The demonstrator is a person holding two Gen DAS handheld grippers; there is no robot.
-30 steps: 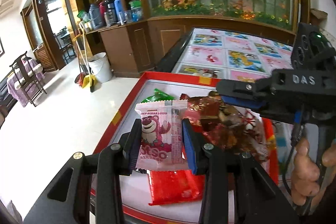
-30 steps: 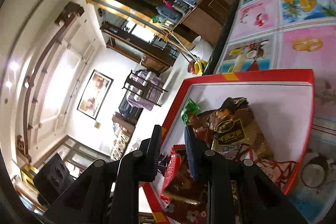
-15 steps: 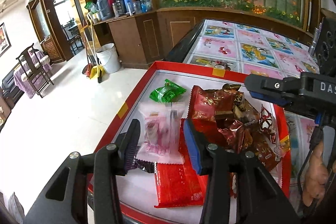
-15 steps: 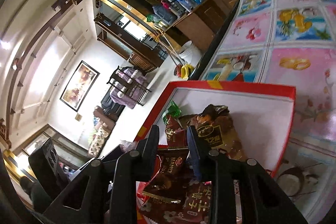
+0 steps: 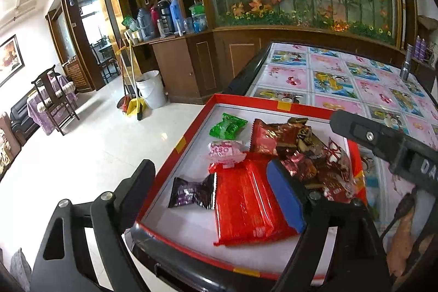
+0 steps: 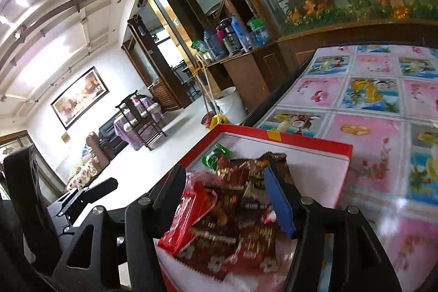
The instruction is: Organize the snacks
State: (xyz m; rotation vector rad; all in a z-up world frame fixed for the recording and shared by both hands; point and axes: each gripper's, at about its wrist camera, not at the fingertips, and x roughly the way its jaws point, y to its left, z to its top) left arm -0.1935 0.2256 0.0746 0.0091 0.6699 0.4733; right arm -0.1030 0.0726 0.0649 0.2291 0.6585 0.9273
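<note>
Left gripper (image 5: 210, 182) spread above tray (image 5: 191, 133); pink packet (image 5: 225, 152) apparently lying loose.

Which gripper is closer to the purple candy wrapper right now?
Left. The left gripper hangs open right over the purple candy wrapper, which shows between its fingers. The right gripper is open over the brown-red packet pile, farther right in the tray.

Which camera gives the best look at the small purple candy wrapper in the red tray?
The left wrist view: the purple wrapper lies unobstructed on the tray floor, beside the long red packet. In the right wrist view I cannot find it; blurred snacks fill the foreground.
</note>
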